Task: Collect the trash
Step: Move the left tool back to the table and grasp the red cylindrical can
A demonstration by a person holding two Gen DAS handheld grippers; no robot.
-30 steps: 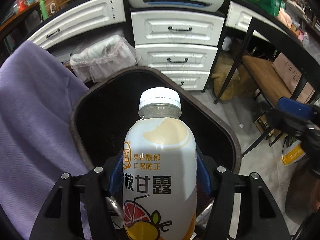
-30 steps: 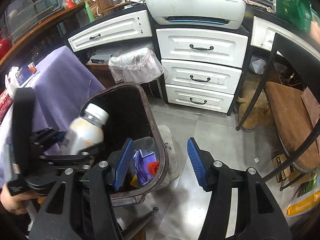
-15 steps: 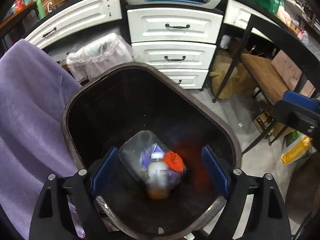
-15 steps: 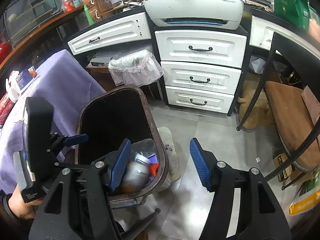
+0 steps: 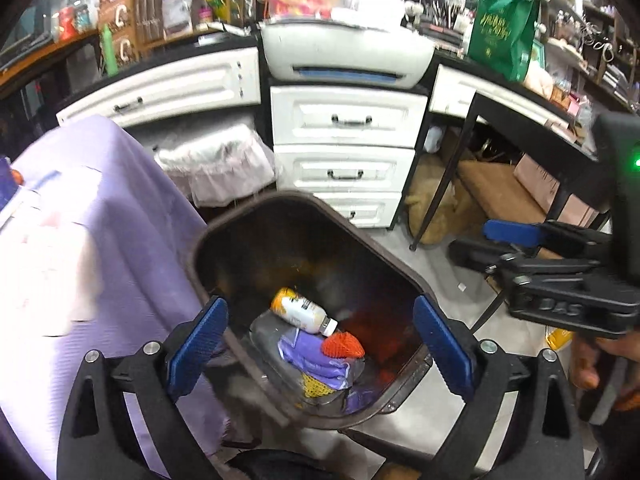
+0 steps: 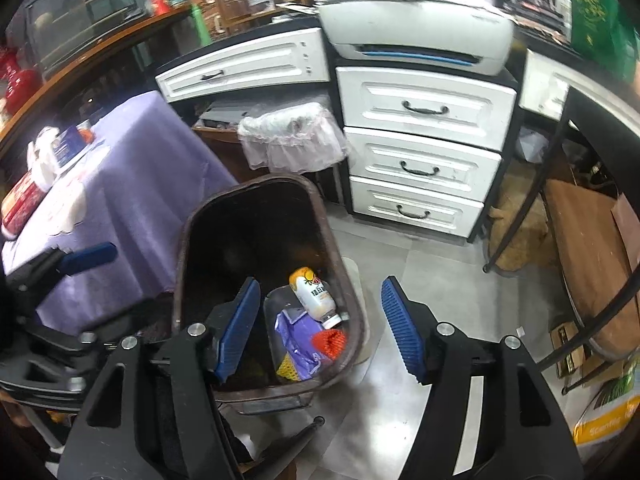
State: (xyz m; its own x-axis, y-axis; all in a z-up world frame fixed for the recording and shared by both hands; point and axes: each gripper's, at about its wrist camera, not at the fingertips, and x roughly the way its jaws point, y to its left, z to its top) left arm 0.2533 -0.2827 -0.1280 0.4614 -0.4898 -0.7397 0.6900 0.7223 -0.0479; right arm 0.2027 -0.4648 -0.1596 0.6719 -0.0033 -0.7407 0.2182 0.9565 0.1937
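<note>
A dark trash bin (image 5: 224,224) (image 6: 188,220) stands on the floor beside the purple-covered table. Inside lies the white and yellow drink bottle (image 5: 298,312) (image 6: 314,296) on its side, on a clear container, a purple wrapper (image 5: 316,354) (image 6: 296,340) and an orange net (image 5: 342,344) (image 6: 330,340). My left gripper (image 5: 318,354) is open and empty above the bin's near rim. My right gripper (image 6: 320,328) is open and empty over the bin's right side; it also shows at the right of the left wrist view (image 5: 520,240).
A purple-clothed table (image 5: 80,240) (image 6: 132,184) with small items is on the left. White drawers (image 5: 344,160) (image 6: 420,160) and a printer (image 5: 344,52) stand behind. A second lined bin (image 6: 292,140), a black-legged table (image 6: 580,120) and grey floor (image 6: 420,300) are nearby.
The left gripper opened and let go of the bottle, which dropped into the bin and came to rest on the trash. Both grippers have risen and pulled back from the bin.
</note>
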